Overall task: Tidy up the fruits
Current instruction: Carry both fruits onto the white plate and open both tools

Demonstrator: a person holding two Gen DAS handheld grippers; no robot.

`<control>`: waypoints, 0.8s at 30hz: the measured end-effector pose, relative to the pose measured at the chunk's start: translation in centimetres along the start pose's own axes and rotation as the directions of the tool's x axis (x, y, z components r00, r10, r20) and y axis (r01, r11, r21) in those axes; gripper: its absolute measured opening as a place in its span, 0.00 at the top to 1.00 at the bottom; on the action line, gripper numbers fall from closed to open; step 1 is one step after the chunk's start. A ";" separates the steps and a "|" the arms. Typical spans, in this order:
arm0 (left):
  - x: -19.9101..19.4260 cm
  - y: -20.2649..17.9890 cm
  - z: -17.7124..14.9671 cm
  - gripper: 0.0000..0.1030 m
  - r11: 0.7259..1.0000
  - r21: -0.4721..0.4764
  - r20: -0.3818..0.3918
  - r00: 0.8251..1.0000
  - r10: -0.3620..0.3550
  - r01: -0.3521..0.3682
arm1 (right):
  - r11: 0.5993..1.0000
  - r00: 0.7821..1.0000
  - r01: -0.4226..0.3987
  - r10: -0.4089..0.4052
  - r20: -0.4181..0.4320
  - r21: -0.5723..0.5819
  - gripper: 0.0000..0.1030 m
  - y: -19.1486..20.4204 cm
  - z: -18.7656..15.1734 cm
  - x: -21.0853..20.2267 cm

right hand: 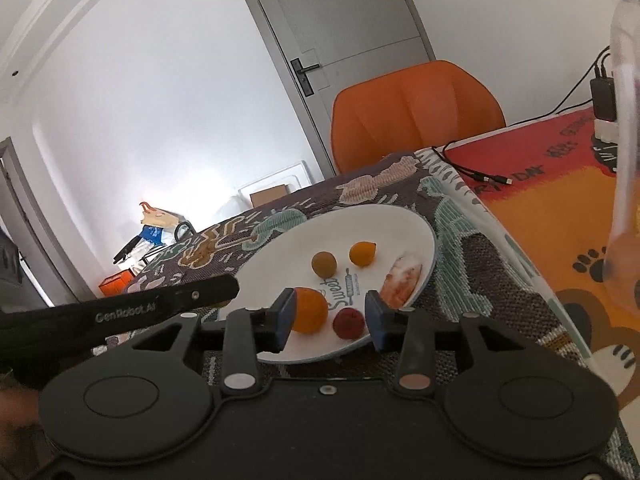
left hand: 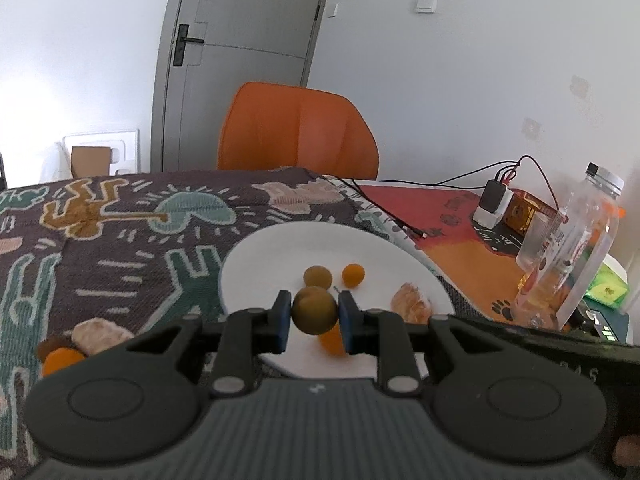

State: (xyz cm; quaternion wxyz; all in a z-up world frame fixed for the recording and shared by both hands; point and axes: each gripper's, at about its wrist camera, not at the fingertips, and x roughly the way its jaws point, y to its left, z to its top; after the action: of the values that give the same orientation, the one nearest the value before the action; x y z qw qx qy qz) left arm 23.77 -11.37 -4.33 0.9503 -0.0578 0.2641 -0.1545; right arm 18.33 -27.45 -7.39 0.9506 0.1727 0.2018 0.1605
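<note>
My left gripper (left hand: 314,314) is shut on an olive-brown round fruit (left hand: 314,310) and holds it above the near part of the white plate (left hand: 280,248). On the plate lie another olive fruit (left hand: 317,276), a small orange fruit (left hand: 353,275), a peeled citrus piece (left hand: 412,303) and an orange fruit (left hand: 333,340) below the held one. My right gripper (right hand: 331,316) is open over the plate's (right hand: 280,256) near edge, with an orange fruit (right hand: 309,310) and a red fruit (right hand: 349,322) between its fingers. More fruit pieces (left hand: 80,340) lie on the cloth at left.
A clear plastic bottle (left hand: 572,248) stands at the right, close to my right gripper (right hand: 624,140). A charger with cables (left hand: 494,204) sits on an orange box behind it. An orange chair (left hand: 298,132) stands beyond the table's far edge. A patterned cloth (left hand: 120,240) covers the table.
</note>
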 end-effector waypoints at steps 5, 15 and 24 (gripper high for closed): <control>-0.6 0.0 0.5 0.74 1.000 -0.018 0.030 0.999 0.017 -0.017 | 1.000 1.000 0.010 -0.010 -0.002 0.011 0.58 -0.2 -0.2 -0.2; -3.1 1.6 0.2 0.73 0.998 -0.044 0.031 0.998 0.047 -0.046 | 1.000 1.000 0.003 -0.003 -0.016 -0.003 0.58 0.9 -0.5 -0.4; -6.6 3.4 0.0 0.25 0.990 -0.066 0.098 0.987 0.127 -0.121 | 1.000 1.000 0.002 -0.002 -0.018 -0.009 0.44 2.2 -0.9 -0.4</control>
State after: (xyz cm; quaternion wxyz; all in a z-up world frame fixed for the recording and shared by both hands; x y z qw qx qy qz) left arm 19.35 -6.05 -1.78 0.9681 -0.0777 0.2228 -0.0840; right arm 17.07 -25.38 -7.12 0.9497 0.1669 0.2097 0.1621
